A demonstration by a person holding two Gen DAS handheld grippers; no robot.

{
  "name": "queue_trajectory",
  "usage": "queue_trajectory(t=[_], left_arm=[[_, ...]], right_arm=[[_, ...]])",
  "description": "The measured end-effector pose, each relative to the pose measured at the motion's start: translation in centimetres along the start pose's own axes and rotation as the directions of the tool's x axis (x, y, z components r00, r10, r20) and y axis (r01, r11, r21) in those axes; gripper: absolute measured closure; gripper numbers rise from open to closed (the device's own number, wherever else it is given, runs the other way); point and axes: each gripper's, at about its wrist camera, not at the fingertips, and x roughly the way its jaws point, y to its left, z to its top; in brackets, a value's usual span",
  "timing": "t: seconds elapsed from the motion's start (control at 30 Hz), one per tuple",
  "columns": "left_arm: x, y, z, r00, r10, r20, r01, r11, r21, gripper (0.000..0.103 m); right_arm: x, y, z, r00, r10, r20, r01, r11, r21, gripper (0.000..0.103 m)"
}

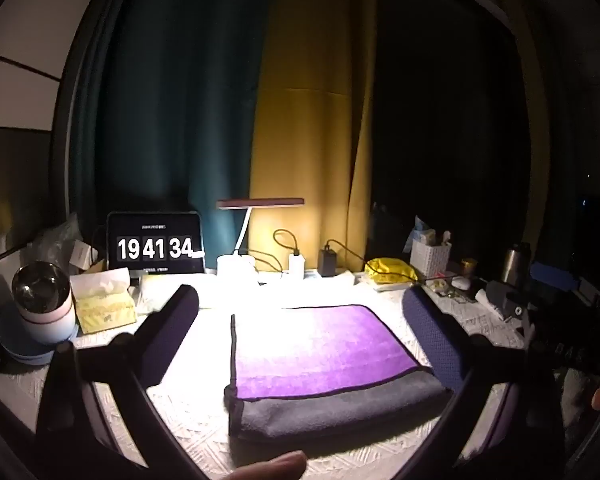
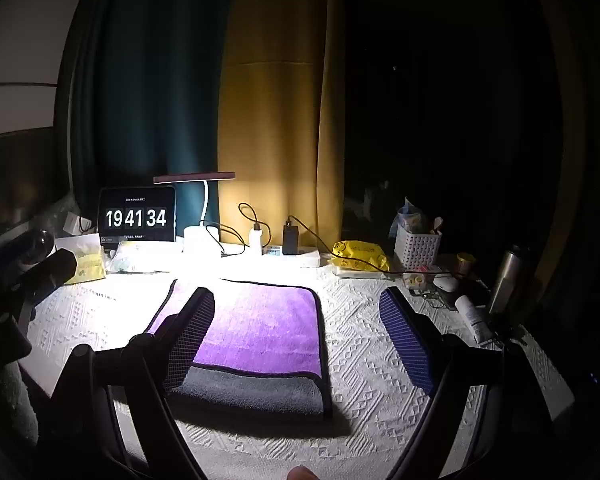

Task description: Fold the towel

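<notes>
A folded towel (image 1: 320, 352), purple on top with a grey layer showing along its near edge, lies flat on the white textured tablecloth (image 1: 188, 412). It also shows in the right wrist view (image 2: 260, 332). My left gripper (image 1: 300, 320) is open and empty, raised above the towel, its fingers to either side. My right gripper (image 2: 296, 324) is open and empty, above the towel's right part; its left finger (image 2: 192, 332) overlaps the towel's left side in view. The left gripper's finger (image 2: 48, 272) shows at the far left of the right wrist view.
At the back stand a tablet clock (image 1: 155, 245), a lit desk lamp (image 1: 236, 264), chargers with cables (image 1: 328, 262), a yellow bag (image 1: 390, 270) and a white basket (image 1: 430, 256). A tissue box (image 1: 104, 300) and a jar (image 1: 44, 304) stand left; a steel bottle (image 2: 508, 276) and small items stand right.
</notes>
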Motion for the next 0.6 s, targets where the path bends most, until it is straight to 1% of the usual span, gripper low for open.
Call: queue_trajectory(t=[0.07, 0.1, 0.13, 0.17, 0.23, 0.47, 0.6], left_arm=[[-0.11, 0.60, 0.04, 1.000, 0.005, 0.000, -0.005, 1.000, -0.019, 0.001], [-0.01, 0.48, -0.04, 1.000, 0.007, -0.011, -0.007, 1.000, -0.004, 0.001], [-0.02, 0.80, -0.13, 1.000, 0.004, -0.012, -0.004, 1.000, -0.010, 0.001], [0.03, 0.54, -0.12, 1.000, 0.004, -0.020, -0.003, 1.000, 0.018, 0.001], [0.60, 0.29, -0.26, 0.999, 0.002, -0.035, -0.001, 1.000, 0.031, 0.001], [0.18, -0.06, 0.20, 1.000, 0.003, -0.029, -0.002, 1.000, 0.025, 0.001], [0.13, 0.12, 0.02, 0.999, 0.000, -0.032, 0.001, 1.000, 0.023, 0.001]], right_arm=[[0.01, 0.00, -0.01, 1.000, 0.002, -0.003, -0.002, 1.000, 0.002, 0.016], [0.02, 0.00, -0.01, 1.000, 0.002, -0.002, -0.002, 1.000, 0.001, 0.016], [0.02, -0.02, 0.00, 1.000, 0.003, -0.001, -0.003, 1.000, 0.003, 0.016], [0.01, 0.00, -0.01, 1.000, 0.002, 0.002, -0.002, 1.000, 0.002, 0.016], [0.08, -0.01, -0.04, 1.000, 0.004, -0.001, -0.004, 1.000, 0.002, 0.016], [-0.06, -0.49, -0.04, 1.000, 0.007, -0.003, -0.007, 1.000, 0.003, 0.016], [-0.04, -0.11, -0.09, 1.000, 0.007, -0.009, -0.007, 1.000, 0.001, 0.016]])
